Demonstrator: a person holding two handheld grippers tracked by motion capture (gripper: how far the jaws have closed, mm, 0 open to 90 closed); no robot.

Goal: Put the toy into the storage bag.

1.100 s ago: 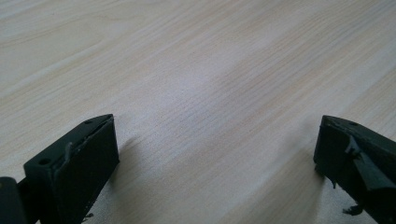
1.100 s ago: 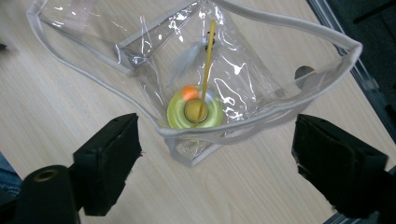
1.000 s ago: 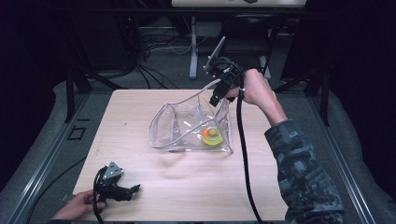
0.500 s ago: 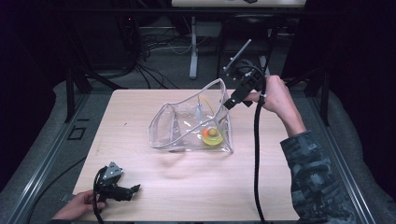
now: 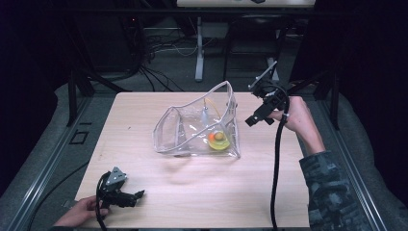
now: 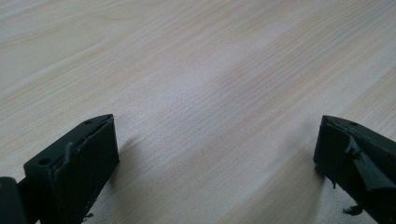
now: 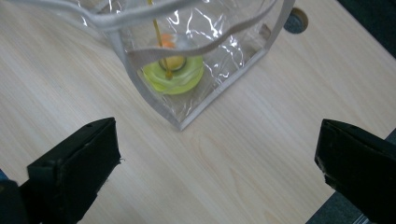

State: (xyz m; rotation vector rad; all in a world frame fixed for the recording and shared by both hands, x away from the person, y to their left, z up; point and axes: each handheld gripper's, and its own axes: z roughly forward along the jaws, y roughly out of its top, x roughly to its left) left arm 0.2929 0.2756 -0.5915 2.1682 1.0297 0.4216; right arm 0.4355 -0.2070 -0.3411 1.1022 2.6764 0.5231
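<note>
A clear plastic bag (image 5: 192, 127) with grey trim stands open on the wooden table (image 5: 207, 192). Inside it lies a yellow-green ring toy (image 5: 219, 142) with an orange ball on top, and a thin yellow stick leans in the bag. In the right gripper view the bag's corner (image 7: 187, 114) and the ring toy (image 7: 175, 74) are ahead of the jaws. My right gripper (image 5: 255, 119) is open, held just right of the bag and apart from it. My left gripper (image 5: 137, 195) rests open near the table's front left corner, over bare wood (image 6: 215, 93).
A round cable hole (image 7: 296, 21) sits in the table near its edge. The table's right edge (image 7: 364, 205) is close under my right jaw. Black cables trail from both grippers. Dark floor with stands and wires lies beyond the far edge.
My right gripper has let go of the bag's rim and drawn away to the right. The bag stays standing open. My left gripper has not moved.
</note>
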